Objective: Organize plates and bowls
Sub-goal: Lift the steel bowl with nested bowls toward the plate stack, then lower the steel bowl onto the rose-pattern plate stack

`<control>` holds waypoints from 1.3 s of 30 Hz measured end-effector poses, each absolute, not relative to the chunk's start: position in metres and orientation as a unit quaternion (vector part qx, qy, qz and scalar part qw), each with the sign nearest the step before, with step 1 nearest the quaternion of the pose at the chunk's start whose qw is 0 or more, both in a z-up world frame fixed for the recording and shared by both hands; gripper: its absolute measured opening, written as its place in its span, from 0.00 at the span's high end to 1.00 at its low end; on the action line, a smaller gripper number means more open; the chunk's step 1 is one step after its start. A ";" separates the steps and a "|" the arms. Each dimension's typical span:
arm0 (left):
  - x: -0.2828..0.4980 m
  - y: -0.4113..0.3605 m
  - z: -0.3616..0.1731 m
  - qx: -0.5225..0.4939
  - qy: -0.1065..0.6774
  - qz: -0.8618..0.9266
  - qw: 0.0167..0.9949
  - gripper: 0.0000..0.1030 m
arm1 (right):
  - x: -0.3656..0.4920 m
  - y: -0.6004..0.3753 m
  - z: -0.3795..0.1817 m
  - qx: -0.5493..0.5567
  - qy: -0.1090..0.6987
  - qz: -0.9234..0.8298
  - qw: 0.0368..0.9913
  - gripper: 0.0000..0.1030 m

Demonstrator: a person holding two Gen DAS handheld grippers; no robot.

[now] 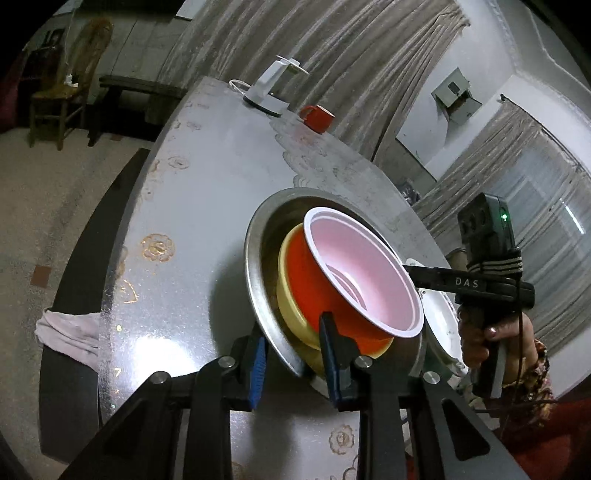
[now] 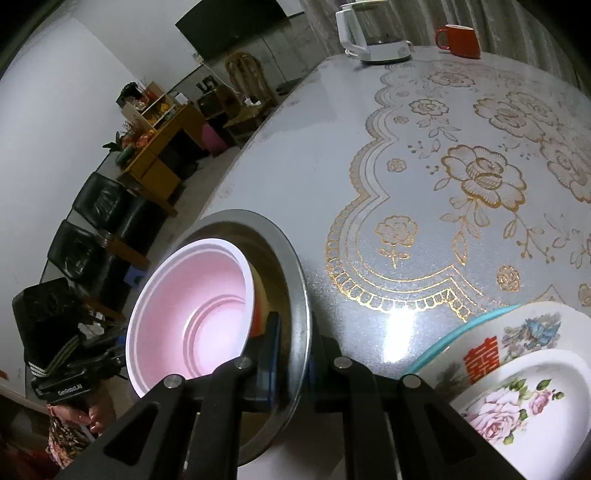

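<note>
A steel basin (image 1: 258, 266) stands on the table and holds a yellow bowl (image 1: 290, 310), an orange bowl (image 1: 306, 280) and a pink-lined bowl (image 1: 365, 273) nested in it. My left gripper (image 1: 291, 354) straddles the basin's near rim, one blue finger (image 1: 332, 354) inside and one outside, with a gap showing. My right gripper (image 2: 291, 350) clamps the basin's rim (image 2: 299, 295) on the other side; the pink bowl also shows in the right wrist view (image 2: 192, 314). Flowered white plates (image 2: 524, 387) lie stacked to the right.
A red mug (image 1: 318, 117) and a white kettle (image 2: 373, 33) stand at the table's far edge. A cloth (image 1: 66, 332) hangs off the left edge. Chairs and a wooden cabinet (image 2: 159, 147) stand beyond the table. Curtains hang behind.
</note>
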State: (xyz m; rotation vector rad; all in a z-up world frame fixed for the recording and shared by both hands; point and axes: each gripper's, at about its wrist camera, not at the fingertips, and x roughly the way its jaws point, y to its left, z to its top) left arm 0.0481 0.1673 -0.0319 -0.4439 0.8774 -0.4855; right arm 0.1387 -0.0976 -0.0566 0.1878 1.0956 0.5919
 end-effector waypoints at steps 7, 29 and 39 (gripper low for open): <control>0.048 0.161 -0.022 -0.213 0.403 -0.239 0.857 0.75 | 0.130 -0.106 -0.047 0.095 0.495 0.279 0.817 0.89; 0.071 0.076 0.040 -0.168 0.363 -0.347 0.848 0.77 | 0.076 -0.200 0.017 0.149 0.421 0.213 0.869 0.89; 0.084 0.013 0.035 -0.148 0.386 -0.395 0.821 0.77 | 0.047 -0.262 0.015 0.185 0.408 0.148 0.882 0.89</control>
